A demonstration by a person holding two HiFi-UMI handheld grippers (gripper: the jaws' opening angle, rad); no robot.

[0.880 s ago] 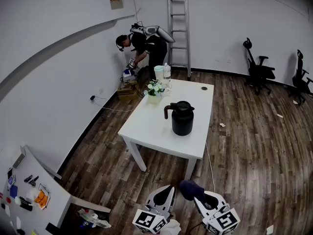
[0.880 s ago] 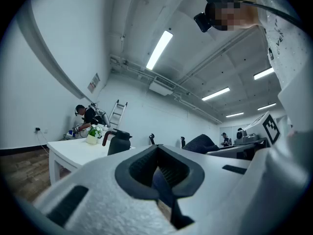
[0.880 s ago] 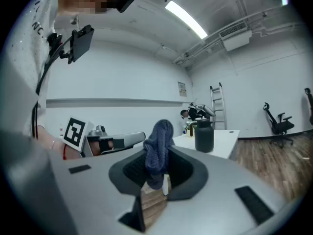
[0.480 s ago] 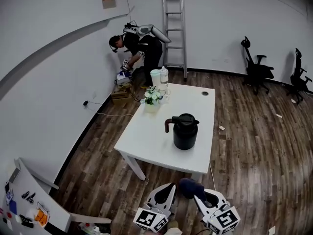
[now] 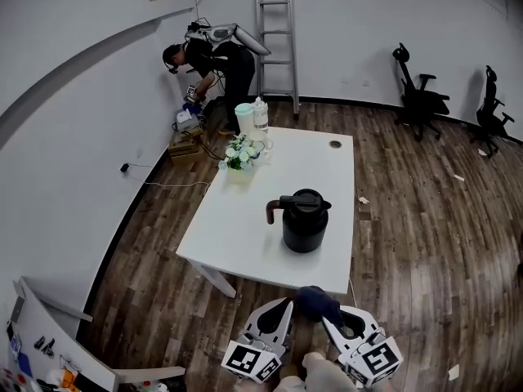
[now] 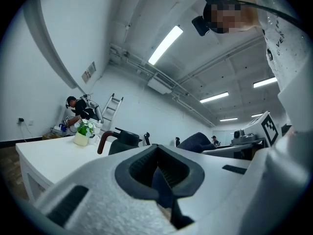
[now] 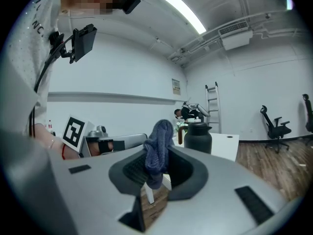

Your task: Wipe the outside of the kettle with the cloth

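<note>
Blue cloth is pinched tight in your right gripper, just off the table's near edge. Your left gripper is closed on nothing. Your black kettle stands near that edge, apart from the cloth.

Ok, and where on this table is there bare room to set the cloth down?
Bare: the left half of the table, between the flower pot and the near edge, left of the kettle; also the far right stretch between kettle and round hole. Crowded: the far left corner, where jug, bottle and flower pot stand together.
</note>
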